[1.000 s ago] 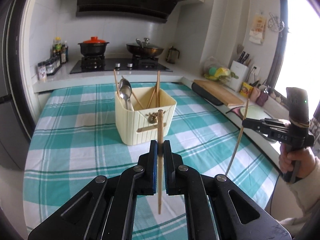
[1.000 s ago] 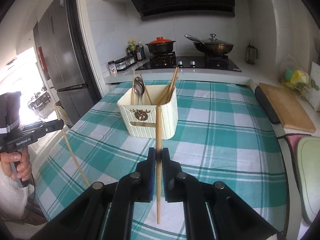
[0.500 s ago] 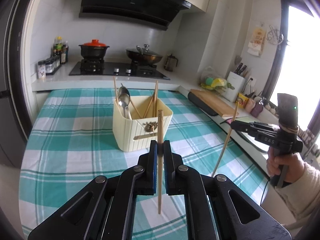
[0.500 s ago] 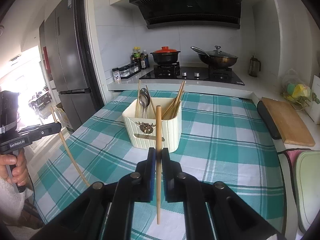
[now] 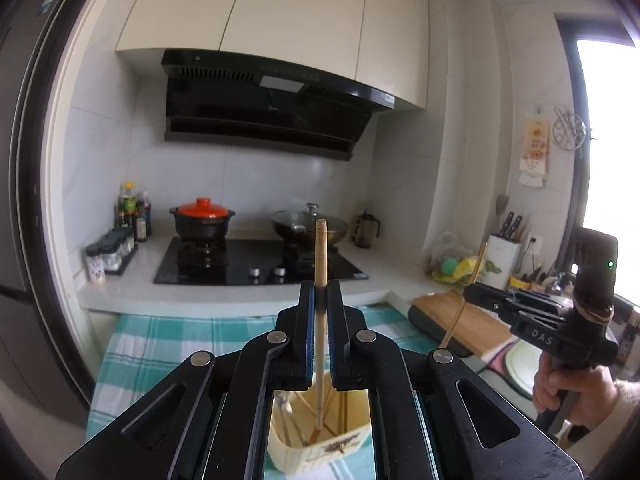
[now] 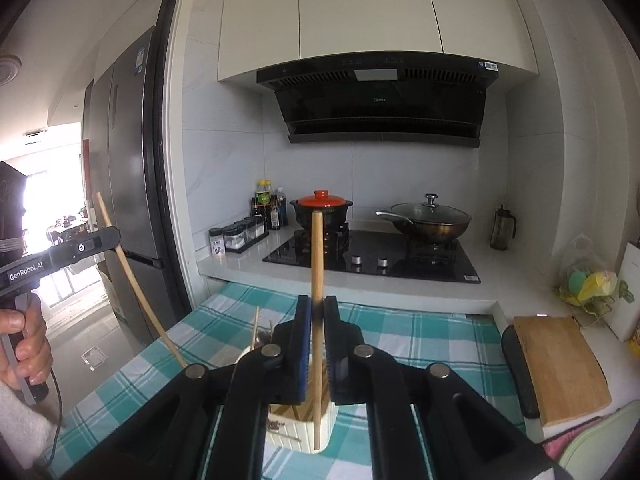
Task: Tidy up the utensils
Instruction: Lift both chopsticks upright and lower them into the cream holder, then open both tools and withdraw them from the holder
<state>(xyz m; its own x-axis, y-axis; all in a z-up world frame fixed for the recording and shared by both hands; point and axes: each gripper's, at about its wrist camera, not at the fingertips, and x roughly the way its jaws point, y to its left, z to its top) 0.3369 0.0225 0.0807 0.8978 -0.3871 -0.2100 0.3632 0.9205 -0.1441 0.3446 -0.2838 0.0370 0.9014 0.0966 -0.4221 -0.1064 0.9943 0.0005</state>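
At the bottom middle of the left wrist view, the left gripper (image 5: 320, 300) is seen closed tight on a wooden chopstick (image 5: 320, 280), which is held almost straight up. Just below it, through the gap in the gripper, a cream utensil holder (image 5: 320, 446) is seen on the green checked tablecloth (image 5: 160, 344), with more sticks and a spoon inside.

In the right wrist view, the right gripper (image 6: 316, 312) is also clamped on a second chopstick (image 6: 316, 260), held upright at the bottom middle. The holder (image 6: 300, 428) is partly hidden under the fingers.

At the right edge of the left wrist view, the right gripper (image 5: 468, 294) is seen from the side, held by a hand (image 5: 568, 392). At the left edge of the right wrist view, the left gripper (image 6: 114, 236) is seen with its tilted chopstick (image 6: 136, 284).

Farther back, a cutting board (image 6: 560, 364) is seen at the right. Farthest away, on the stove (image 6: 372, 256), a pot with a red lid (image 6: 322, 208) and a pan with a glass lid (image 6: 428, 216) are seen.
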